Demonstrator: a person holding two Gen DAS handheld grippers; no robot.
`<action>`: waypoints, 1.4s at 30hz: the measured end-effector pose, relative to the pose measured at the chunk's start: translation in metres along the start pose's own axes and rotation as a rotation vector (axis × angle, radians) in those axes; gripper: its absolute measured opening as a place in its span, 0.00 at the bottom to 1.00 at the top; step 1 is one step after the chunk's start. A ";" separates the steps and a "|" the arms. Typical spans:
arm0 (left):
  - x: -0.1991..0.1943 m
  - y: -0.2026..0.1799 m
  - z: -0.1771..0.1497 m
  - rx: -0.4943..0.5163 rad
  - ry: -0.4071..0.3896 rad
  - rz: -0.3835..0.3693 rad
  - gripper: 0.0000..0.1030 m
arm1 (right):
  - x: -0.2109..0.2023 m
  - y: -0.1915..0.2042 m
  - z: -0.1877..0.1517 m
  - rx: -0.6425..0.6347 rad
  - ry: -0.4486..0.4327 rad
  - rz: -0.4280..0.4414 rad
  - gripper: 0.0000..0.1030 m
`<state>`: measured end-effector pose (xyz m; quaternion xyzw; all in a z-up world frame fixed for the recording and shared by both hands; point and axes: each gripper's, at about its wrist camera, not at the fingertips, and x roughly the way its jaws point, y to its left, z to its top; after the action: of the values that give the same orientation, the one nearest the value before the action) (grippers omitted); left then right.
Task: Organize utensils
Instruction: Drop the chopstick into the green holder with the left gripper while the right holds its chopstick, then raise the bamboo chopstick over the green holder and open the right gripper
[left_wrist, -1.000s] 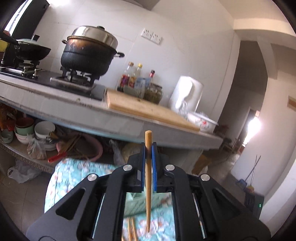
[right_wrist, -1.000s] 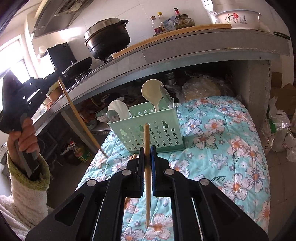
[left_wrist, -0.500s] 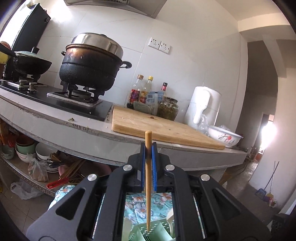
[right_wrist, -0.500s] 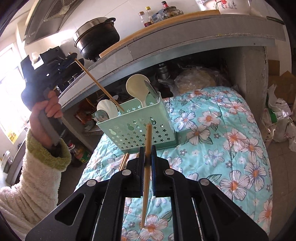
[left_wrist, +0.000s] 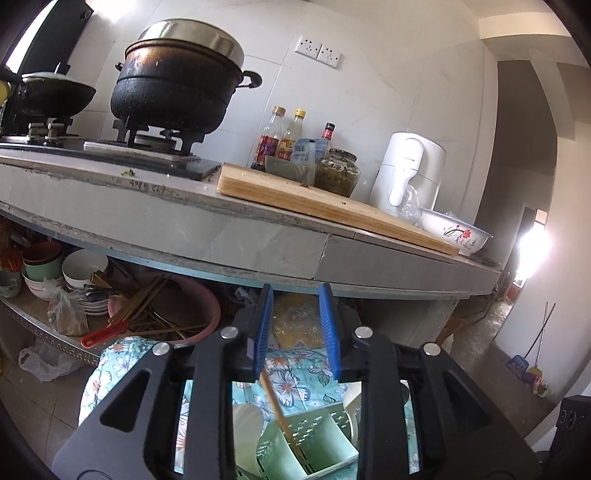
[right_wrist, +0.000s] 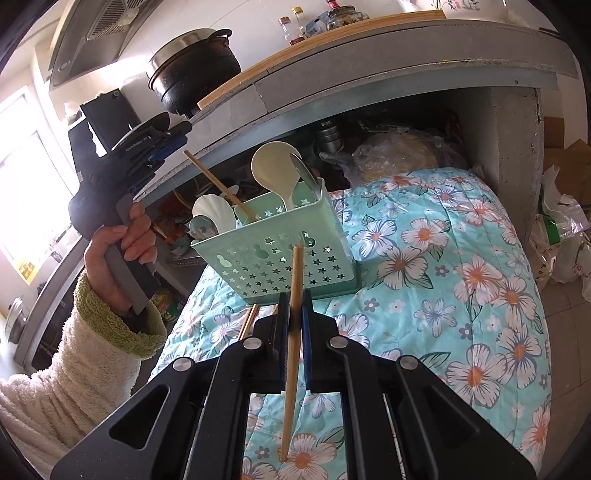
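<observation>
Chopsticks: your left gripper (left_wrist: 297, 328) is opening, one chopstick (right_wrist: 221, 190) leaning in the caddy (right_wrist: 280, 254) beside two spoons (right_wrist: 275, 173); your right gripper (right_wrist: 295, 317) is clamping another (right_wrist: 293, 332), two (right_wrist: 248, 322) lying on the quilt (right_wrist: 443, 258).

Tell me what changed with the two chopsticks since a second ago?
The left gripper came over the green basket and its jaws are opening: its chopstick has slipped free and now leans in a basket compartment. Before, it was pinched upright between the pads. The right gripper stayed shut on the other chopstick, just in front of the basket, and the spoons stayed put.
</observation>
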<state>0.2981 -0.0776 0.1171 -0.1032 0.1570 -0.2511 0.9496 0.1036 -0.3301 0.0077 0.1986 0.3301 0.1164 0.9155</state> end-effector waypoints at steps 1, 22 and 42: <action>-0.005 -0.001 0.001 0.003 -0.006 -0.001 0.25 | 0.000 0.001 0.000 -0.002 -0.001 -0.001 0.06; -0.122 0.026 -0.116 -0.019 0.197 0.037 0.32 | -0.035 0.077 0.102 -0.237 -0.300 0.019 0.06; -0.125 0.041 -0.190 -0.075 0.357 0.027 0.32 | 0.054 0.125 0.149 -0.441 -0.363 -0.130 0.06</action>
<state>0.1470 -0.0015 -0.0405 -0.0902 0.3338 -0.2468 0.9053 0.2308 -0.2423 0.1377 -0.0092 0.1398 0.0890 0.9861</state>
